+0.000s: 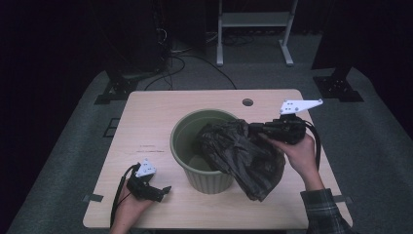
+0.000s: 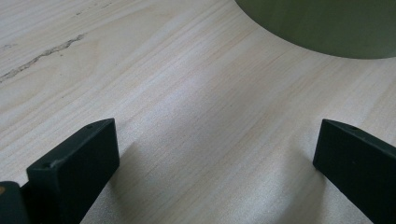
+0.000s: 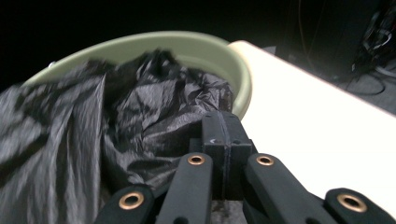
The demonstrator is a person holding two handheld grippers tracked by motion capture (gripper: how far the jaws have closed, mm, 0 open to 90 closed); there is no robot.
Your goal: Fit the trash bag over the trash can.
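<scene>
Centrally placed: green bin (image 1: 204, 146) on the wooden table (image 1: 146, 126).
Black plastic bag (image 1: 243, 156): draped over the bin's right rim, partly inside.
Right gripper (image 1: 258, 127): jaws pressed together, bag's edge pinched.
Left gripper (image 1: 165, 191): rested on the table near the bin, jaws spread wide, nothing held.

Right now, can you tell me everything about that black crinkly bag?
The black plastic bag is thin, shiny and very crumpled. It drapes over the near right rim of the green ribbed bin, part hanging inside, part spilling down the outside toward the table. The right gripper pinches its upper edge with jaws shut. The bin's far rim shows beyond it.
</scene>
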